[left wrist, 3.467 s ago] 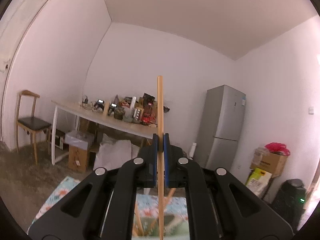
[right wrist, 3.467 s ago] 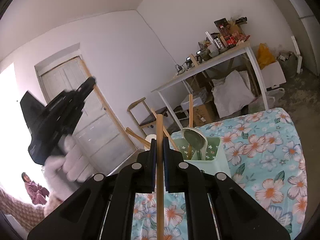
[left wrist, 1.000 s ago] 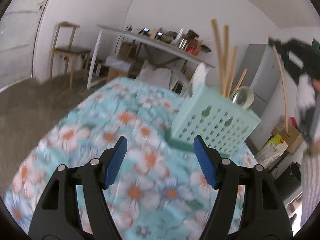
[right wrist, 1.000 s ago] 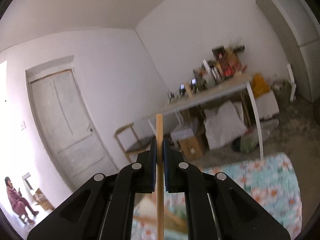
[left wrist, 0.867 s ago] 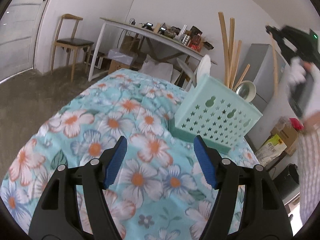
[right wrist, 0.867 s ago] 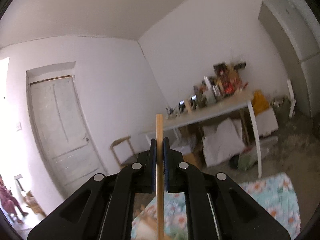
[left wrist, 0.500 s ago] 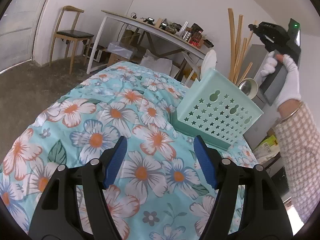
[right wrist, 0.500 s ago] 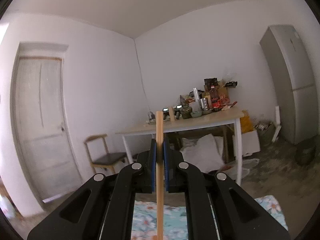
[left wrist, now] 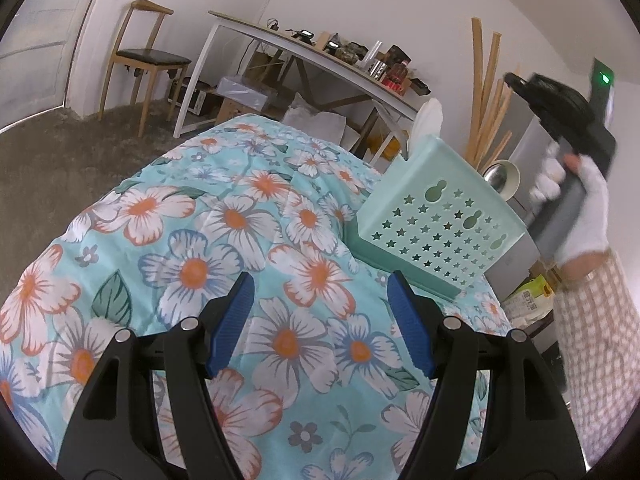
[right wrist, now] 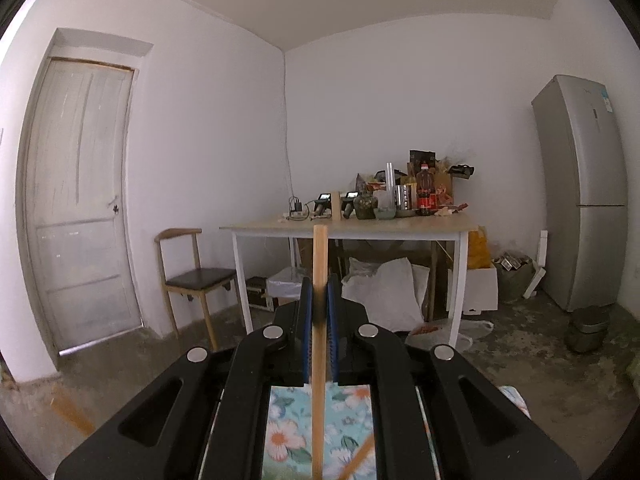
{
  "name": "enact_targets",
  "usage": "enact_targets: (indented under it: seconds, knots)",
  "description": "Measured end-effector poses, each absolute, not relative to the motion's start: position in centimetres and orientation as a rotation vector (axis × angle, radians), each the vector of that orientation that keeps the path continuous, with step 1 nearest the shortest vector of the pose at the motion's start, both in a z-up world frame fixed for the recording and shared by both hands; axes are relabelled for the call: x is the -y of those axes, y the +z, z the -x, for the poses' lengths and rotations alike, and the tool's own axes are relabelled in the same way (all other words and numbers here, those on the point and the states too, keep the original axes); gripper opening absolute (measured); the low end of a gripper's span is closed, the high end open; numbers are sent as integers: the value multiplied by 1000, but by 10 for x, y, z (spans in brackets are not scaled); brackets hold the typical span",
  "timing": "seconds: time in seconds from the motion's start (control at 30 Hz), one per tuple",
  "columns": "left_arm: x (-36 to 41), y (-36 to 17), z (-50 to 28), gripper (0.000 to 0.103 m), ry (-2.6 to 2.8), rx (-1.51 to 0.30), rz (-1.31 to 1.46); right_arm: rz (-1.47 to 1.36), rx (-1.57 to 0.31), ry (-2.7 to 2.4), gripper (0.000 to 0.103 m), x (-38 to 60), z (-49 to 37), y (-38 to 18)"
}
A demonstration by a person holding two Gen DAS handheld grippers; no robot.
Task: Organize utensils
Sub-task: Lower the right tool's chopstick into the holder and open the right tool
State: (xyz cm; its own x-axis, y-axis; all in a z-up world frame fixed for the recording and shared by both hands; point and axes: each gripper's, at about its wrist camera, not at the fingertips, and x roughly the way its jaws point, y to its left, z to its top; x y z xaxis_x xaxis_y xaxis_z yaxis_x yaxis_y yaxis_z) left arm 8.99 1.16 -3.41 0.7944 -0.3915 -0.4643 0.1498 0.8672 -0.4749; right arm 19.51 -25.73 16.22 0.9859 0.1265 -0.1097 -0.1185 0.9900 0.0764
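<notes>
A mint green utensil basket with star holes stands on the floral tablecloth. Several wooden chopsticks, a white spoon and a ladle stick out of it. My left gripper hovers open over the cloth in front of the basket, with nothing between its blue pads. In the right wrist view my right gripper is shut on a wooden chopstick held upright. From the left wrist view that gripper's black body sits in a gloved hand above and right of the basket.
A white table loaded with bottles and clutter stands at the back wall, with a wooden chair to its left and a grey fridge to its right. A door is on the left. Bags and boxes lie under the table.
The left gripper let go of its chopstick earlier and now hangs open, almost still. The right gripper rolled upright and shifted over the basket, keeping its chopstick.
</notes>
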Motion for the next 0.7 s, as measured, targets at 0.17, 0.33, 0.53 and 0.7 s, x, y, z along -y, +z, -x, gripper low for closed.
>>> enact_targets:
  seconds: [0.17,0.33,0.53,0.7]
  knots:
    - [-12,-34,-88,66,-291,-583,435,-62,-156,116,15,269,-161,152]
    - [-9,-28,-83,66,-287,-579,407,-93,-167,104,26,288,-117,150]
    - [-4,-10,-73,73,-283,-557,370,-147,-246,124,49,305,-66,136]
    - [6,15,-65,87,-271,-530,304,-131,-379,149,74,292,-37,114]
